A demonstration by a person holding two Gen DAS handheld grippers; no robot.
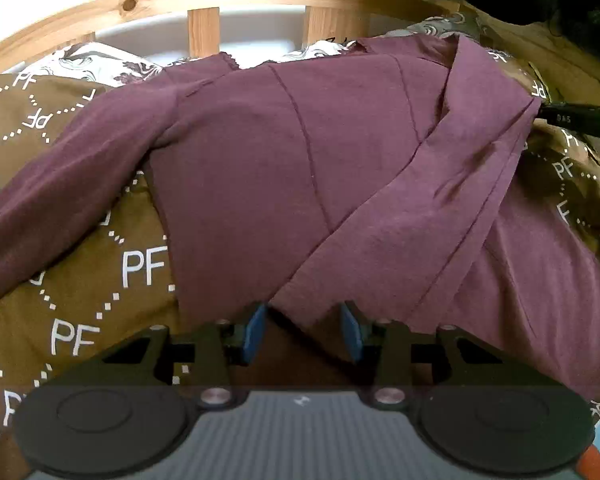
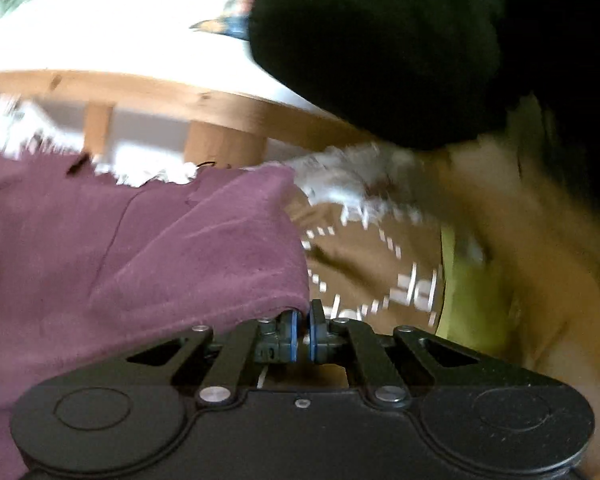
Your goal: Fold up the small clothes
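Maroon long-sleeved top (image 1: 260, 168) lies spread on a bed, over a brown bedspread (image 1: 100, 292) printed with white "PF" letters and dotted diamonds. In the left wrist view one sleeve (image 1: 52, 200) runs out flat toward the lower left; the other sleeve (image 1: 452, 208) is folded diagonally across the body of the garment, from the upper right down to the near hem. Left tongs (image 1: 304, 332) stand wide apart, blue pads (image 1: 256, 332) either side of the folded sleeve's cuff end, nothing between them pressed; cloth edge sits just ahead of the gap. Wooden bed frame (image 1: 204, 28) with upright slats runs behind the garment, a white patterned pillow (image 1: 100, 64) against it. Right wrist view is motion-blurred. Right tongs (image 2: 303, 336) are narrow, pads nearly touching with a thin slit left; the corner of the maroon top (image 2: 140, 248) touches the left pad from above, but cannot tell whether any fabric is pinched. A yellow-green cloth (image 2: 472, 292) lies on the bedspread to the right of these tongs. A dark, blurred mass (image 2: 380, 48) fills the upper right.
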